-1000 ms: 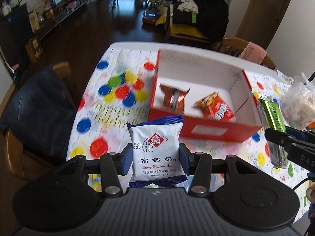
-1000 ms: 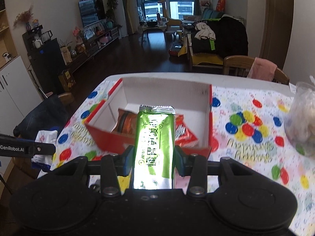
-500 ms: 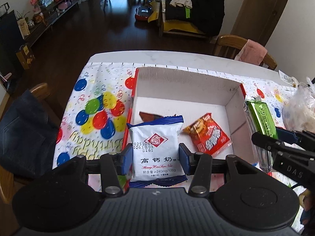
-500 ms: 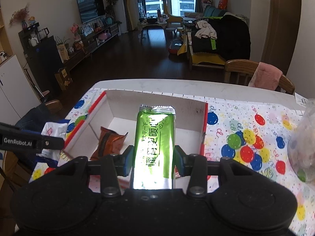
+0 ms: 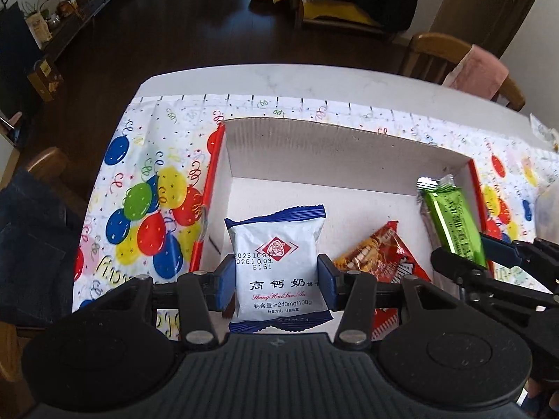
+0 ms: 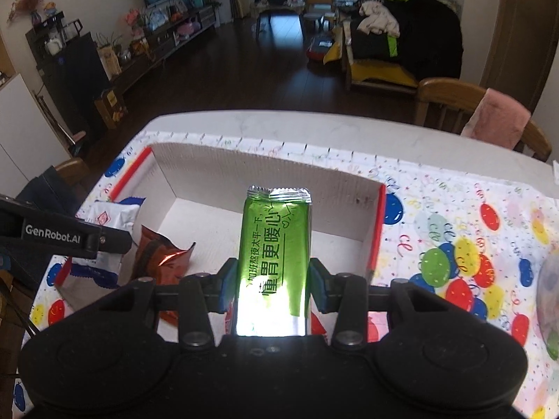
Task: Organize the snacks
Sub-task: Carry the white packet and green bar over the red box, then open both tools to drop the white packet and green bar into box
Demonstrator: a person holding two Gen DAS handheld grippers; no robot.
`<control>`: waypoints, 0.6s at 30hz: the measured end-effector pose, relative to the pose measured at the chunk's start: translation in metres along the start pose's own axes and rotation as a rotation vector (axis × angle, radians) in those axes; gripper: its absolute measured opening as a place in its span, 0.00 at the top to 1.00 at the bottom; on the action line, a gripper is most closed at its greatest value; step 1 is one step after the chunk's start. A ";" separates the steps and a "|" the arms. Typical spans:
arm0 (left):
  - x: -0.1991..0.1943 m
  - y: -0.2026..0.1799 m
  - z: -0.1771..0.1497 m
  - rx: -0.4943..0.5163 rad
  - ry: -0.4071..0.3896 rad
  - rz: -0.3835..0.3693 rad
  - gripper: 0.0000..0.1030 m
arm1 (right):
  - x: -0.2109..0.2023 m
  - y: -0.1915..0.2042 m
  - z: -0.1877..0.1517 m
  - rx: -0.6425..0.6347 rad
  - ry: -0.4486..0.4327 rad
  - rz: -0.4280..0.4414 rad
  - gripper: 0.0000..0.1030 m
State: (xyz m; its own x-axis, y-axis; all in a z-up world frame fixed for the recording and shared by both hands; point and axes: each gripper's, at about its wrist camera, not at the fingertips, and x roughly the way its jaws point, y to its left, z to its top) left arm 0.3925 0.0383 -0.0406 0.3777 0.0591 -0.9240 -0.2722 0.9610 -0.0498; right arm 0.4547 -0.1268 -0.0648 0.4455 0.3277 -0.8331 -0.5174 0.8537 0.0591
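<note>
My left gripper (image 5: 276, 281) is shut on a white and blue snack packet (image 5: 276, 244), held over the left part of a red cardboard box (image 5: 335, 160) with a white inside. My right gripper (image 6: 274, 284) is shut on a long green snack packet (image 6: 274, 244), held over the box (image 6: 265, 171) near its right side. In the left wrist view the green packet (image 5: 450, 221) shows at the right, with the right gripper behind it. A red-orange snack bag (image 5: 377, 255) lies on the box floor. A crinkled brown-red bag (image 6: 162, 255) lies there too.
The box stands on a balloon-print cloth (image 5: 146, 188) over a white table (image 5: 314, 80). A clear plastic bag (image 6: 548, 300) lies at the right edge. A wooden chair (image 6: 450, 101) with a pink cloth stands behind the table, and a chair with dark clothing (image 5: 31, 241) at the left.
Both grippers have moved forward and down with their packets, from in front of the box to over its inside. The box now fills more of both views.
</note>
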 end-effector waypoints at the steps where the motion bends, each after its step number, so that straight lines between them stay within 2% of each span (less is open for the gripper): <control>1: 0.003 -0.002 0.003 0.002 0.003 0.007 0.54 | 0.007 0.000 0.002 -0.005 0.014 0.000 0.60; 8: 0.031 -0.011 0.018 0.020 0.056 0.057 0.54 | 0.044 0.005 0.006 -0.057 0.088 0.000 0.60; 18: 0.063 -0.009 0.025 0.044 0.142 0.091 0.54 | 0.068 0.011 0.006 -0.108 0.144 0.017 0.60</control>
State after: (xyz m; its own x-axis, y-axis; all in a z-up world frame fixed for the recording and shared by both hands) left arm 0.4407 0.0403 -0.0895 0.2231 0.1109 -0.9685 -0.2594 0.9644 0.0506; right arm 0.4840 -0.0930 -0.1177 0.3310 0.2734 -0.9032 -0.6025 0.7979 0.0208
